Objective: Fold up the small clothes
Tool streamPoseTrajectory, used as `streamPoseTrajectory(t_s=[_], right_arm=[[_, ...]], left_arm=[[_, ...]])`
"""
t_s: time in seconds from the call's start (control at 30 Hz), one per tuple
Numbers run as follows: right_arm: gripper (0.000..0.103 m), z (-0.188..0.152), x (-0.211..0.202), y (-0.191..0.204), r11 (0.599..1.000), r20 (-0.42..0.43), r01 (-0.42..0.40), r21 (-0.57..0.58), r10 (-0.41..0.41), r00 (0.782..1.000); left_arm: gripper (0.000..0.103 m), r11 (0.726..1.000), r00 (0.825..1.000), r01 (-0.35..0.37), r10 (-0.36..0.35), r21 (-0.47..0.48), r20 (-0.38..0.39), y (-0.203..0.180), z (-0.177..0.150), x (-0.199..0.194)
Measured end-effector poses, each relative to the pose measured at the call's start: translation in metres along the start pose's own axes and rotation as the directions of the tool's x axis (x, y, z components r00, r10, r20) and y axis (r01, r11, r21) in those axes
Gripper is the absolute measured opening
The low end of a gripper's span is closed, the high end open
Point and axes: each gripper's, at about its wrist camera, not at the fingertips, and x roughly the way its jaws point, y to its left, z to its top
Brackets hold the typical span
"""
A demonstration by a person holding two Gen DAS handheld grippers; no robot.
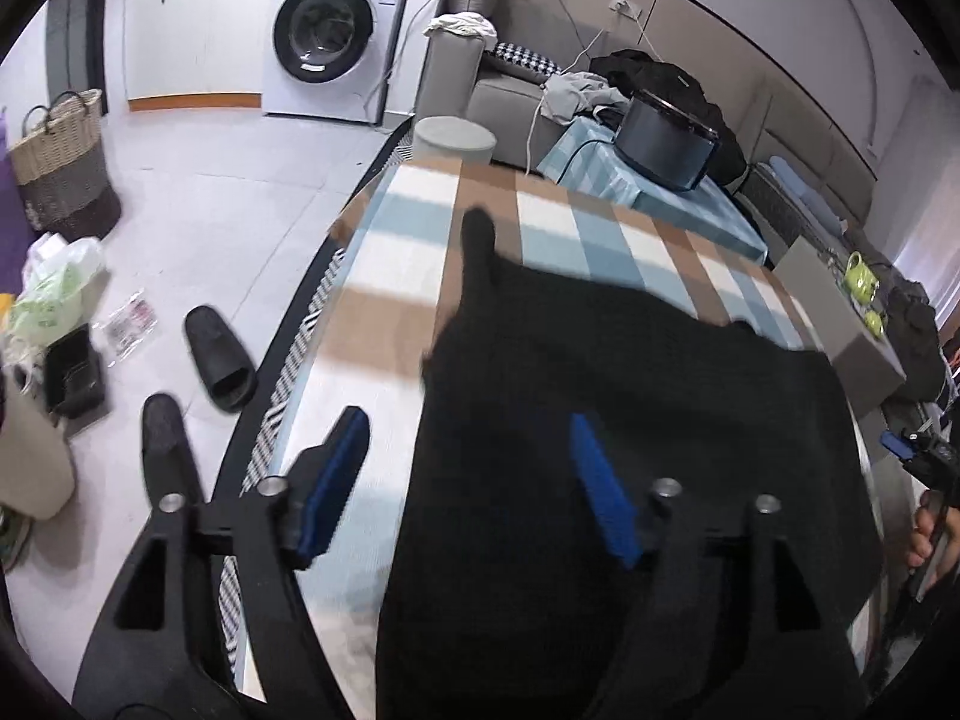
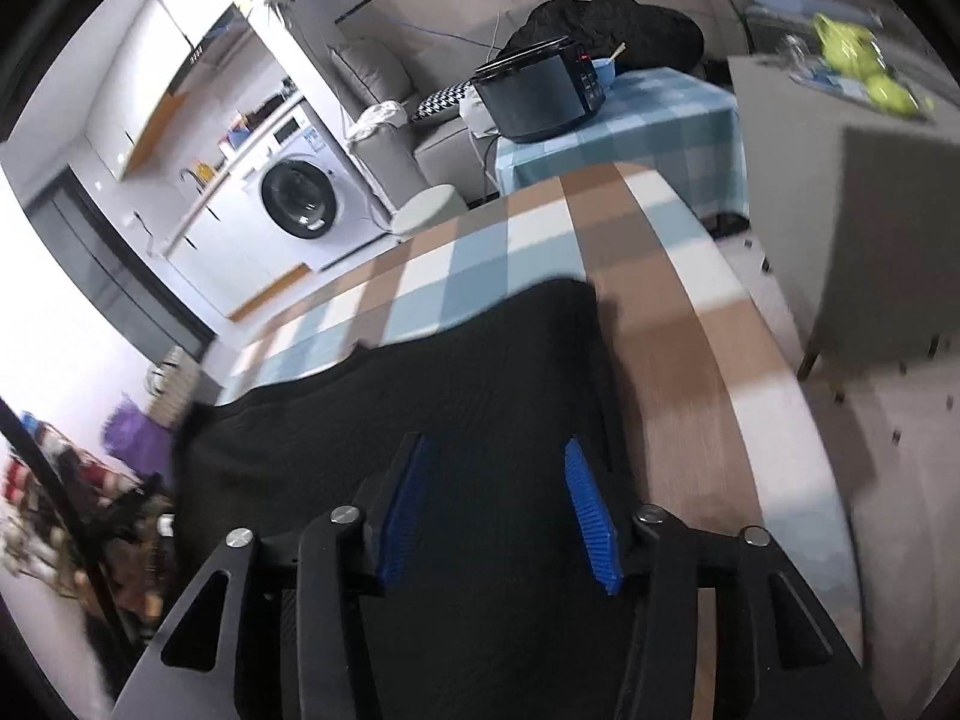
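The garment [image 1: 630, 408], black and knitted, lies spread on the checked cloth [image 1: 396, 252] that covers the table. One narrow part of it (a strap or sleeve, I cannot tell which) points toward the far edge.

My left gripper [image 1: 468, 480] hangs above the garment's left edge, jaws spread wide and holding nothing. One blue pad sits over bare cloth, the other over black fabric. My right gripper [image 2: 498, 510] is above the garment's right part, near its right edge, likewise parted and empty. Whether either pad touches the fabric I cannot tell.

Judgement: the fold is at its start. The garment looks flat and unfolded, and neither gripper has taken a hold. The next move calls for each gripper to come down on an edge or corner, pinch only the top layer, and keep the checked cloth out of the bite. Both sides should then lift evenly, or the knit will skew.

Writing: the washer [image 1: 336, 30] carries a maker's mark and a sticker, both too small to read. The cooker [image 2: 534, 96] has lit panel marks, also illegible. No label shows on the garment.
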Motion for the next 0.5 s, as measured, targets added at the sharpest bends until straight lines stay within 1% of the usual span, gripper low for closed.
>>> streamPoseTrajectory(t_s=[0.1,0.13,0.27,0.33,0.43,0.5], right_arm=[[0.052,-0.034,-0.035,-0.004,0.999,0.006,-0.039,0.039,0.038,0.999],[0.054,-0.045,-0.045,-0.005,0.998,0.007,-0.050,0.049,0.050,0.999],[0.056,-0.085,-0.072,-0.008,0.997,-0.019,-0.057,0.059,0.058,0.998],[0.056,-0.104,-0.077,-0.009,0.997,-0.043,-0.052,0.063,0.055,0.998],[0.056,-0.126,-0.080,-0.009,0.996,-0.080,-0.034,0.077,0.040,0.996],[0.056,-0.135,-0.085,-0.008,0.996,-0.076,-0.033,0.078,0.039,0.996]], left_arm=[[0.069,1.000,0.999,0.006,-0.006,0.002,-0.034,-0.001,-0.039,-0.025],[0.069,1.000,0.999,-0.001,0.001,0.005,-0.048,-0.002,-0.056,-0.033],[0.069,1.000,0.994,-0.014,0.016,0.022,-0.105,-0.007,-0.104,-0.043],[0.069,1.000,0.991,-0.014,0.016,0.009,-0.133,-0.007,-0.123,-0.045],[0.069,0.999,0.991,-0.029,0.027,-0.014,-0.133,-0.007,-0.140,-0.050],[0.069,0.999,0.991,-0.038,0.034,-0.026,-0.132,-0.006,-0.148,-0.055]])
